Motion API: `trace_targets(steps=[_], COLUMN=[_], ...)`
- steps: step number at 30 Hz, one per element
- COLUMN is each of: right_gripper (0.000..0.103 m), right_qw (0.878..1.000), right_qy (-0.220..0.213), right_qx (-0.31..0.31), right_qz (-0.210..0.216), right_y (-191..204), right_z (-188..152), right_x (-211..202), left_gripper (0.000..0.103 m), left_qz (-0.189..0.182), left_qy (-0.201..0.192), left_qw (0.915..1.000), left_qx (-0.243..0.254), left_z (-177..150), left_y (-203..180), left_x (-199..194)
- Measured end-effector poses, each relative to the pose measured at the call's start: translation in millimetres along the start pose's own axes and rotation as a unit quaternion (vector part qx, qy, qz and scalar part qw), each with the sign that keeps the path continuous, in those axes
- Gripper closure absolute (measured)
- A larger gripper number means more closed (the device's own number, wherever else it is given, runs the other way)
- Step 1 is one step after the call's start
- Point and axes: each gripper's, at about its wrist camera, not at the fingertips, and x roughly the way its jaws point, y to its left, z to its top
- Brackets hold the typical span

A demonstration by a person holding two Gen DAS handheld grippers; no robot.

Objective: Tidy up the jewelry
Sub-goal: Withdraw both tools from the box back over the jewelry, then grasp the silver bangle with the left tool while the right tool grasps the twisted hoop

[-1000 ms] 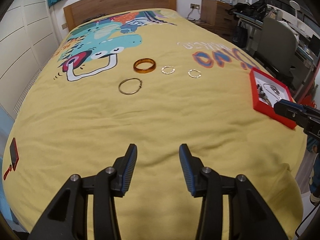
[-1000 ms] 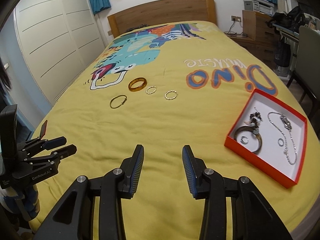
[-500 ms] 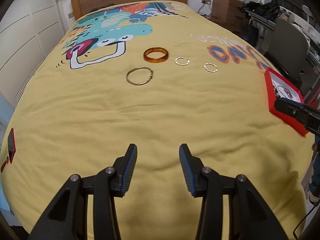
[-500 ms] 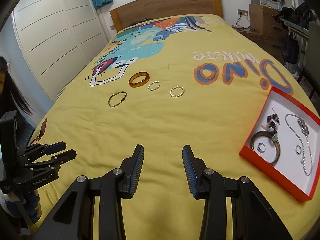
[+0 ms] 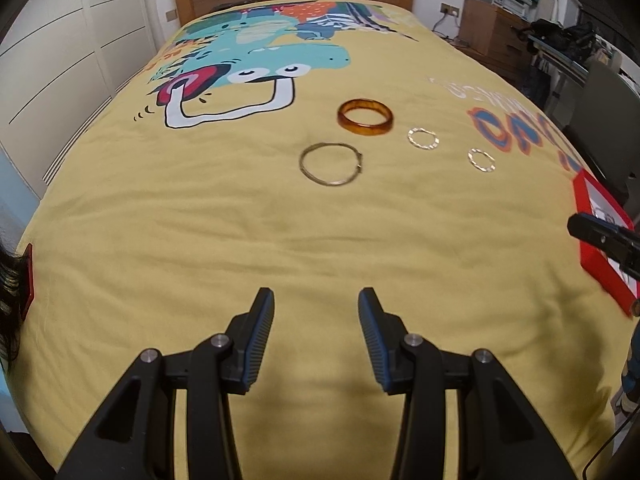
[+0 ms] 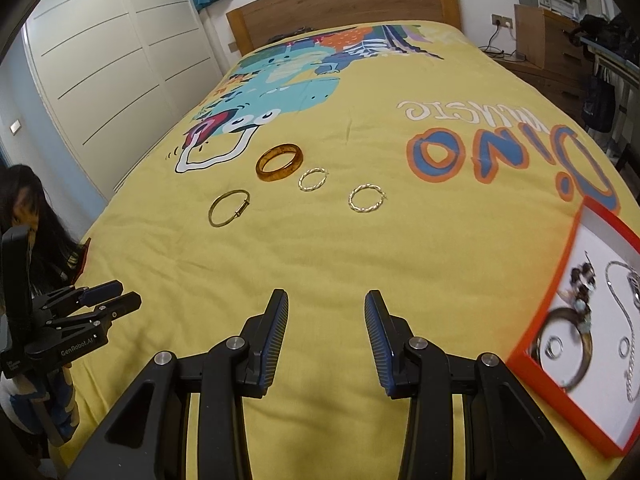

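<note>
Both grippers have advanced up the yellow bedspread (image 5: pixel 200 240), so the thin gold wire bangle (image 5: pixel 331 163) lies at twelve o'clock of the left gripper (image 5: pixel 316 332), nearer than the right gripper (image 6: pixel 326 332); both jaws stand apart, empty.

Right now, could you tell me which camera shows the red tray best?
The right wrist view: the red tray shows its white floor holding jewellery. The left wrist view catches only its edge behind the right gripper.
</note>
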Motion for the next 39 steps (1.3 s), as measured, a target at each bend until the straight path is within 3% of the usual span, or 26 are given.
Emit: trace_targets(steps=[23, 36, 39], right_gripper=[0.063, 0.068, 0.068], right_qw=[0.999, 0.996, 0.996], right_qy=[0.002, 0.030, 0.037], right_qx=[0.040, 0.062, 0.054], right_qz=[-0.035, -0.052, -0.053], right_y=[-41.1, -62.5, -59.6], right_z=[60.4, 81.1, 82.0], right_x=[68.4, 121.3, 131.5], left_gripper=[0.061, 0.062, 0.067], left_qz=[-0.004, 0.014, 0.017], left_qy=[0.012, 0.038, 0.039], left_qw=[0.9984, 0.9985, 0.9986], left_qx=[-0.055, -0.037, -0.030], left_z=[97.2, 111.3, 113.7], left_y=[24.6, 19.1, 16.1], left_x=[98.2, 148.6, 154.3])
